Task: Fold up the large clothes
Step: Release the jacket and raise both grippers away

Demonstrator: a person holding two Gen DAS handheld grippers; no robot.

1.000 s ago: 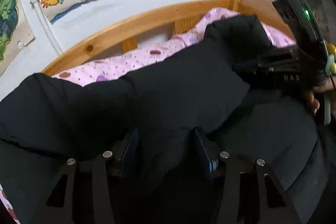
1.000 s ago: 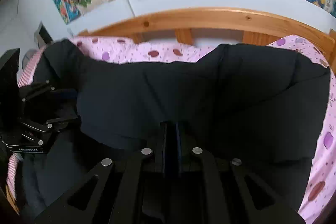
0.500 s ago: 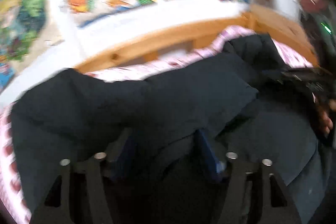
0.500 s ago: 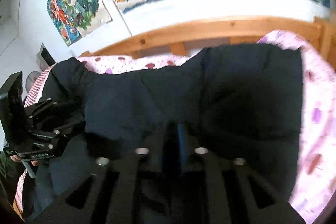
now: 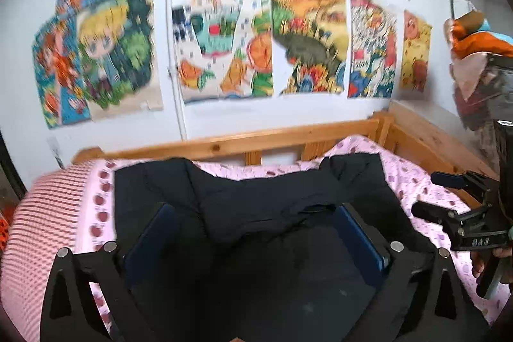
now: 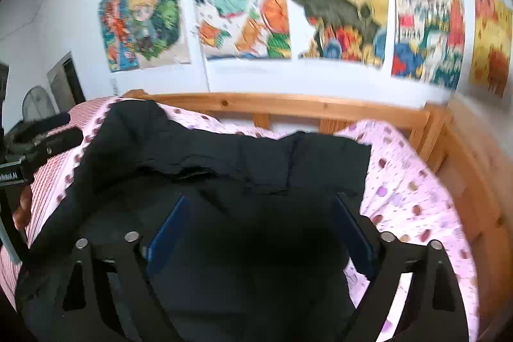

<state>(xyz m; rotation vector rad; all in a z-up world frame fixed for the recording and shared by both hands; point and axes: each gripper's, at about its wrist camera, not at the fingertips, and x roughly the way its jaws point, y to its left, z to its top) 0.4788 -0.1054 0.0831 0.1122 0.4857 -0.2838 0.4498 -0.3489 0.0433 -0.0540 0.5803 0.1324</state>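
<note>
A large black padded garment (image 5: 256,201) lies spread on the pink spotted bedsheet (image 5: 413,178), with a folded layer across its far half; it also shows in the right wrist view (image 6: 243,169). My left gripper (image 5: 253,210) is open and empty, its blue-padded fingers (image 5: 359,236) wide apart above the garment. My right gripper (image 6: 259,204) is open and empty too, raised over the garment's near part. The right gripper also shows at the right edge of the left wrist view (image 5: 449,197), jaws apart. The left gripper shows at the left edge of the right wrist view (image 6: 48,133).
A wooden bed rail (image 5: 256,143) runs behind the garment and down the right side (image 6: 474,181). A red-striped pillow (image 5: 35,220) lies at the left. Colourful posters (image 5: 224,53) cover the white wall. A pile of clothes (image 5: 481,60) sits at the far right.
Both grippers have let go of the black garment, opened wide and lifted back. The garment now lies flat on the bed with its far part folded over.
</note>
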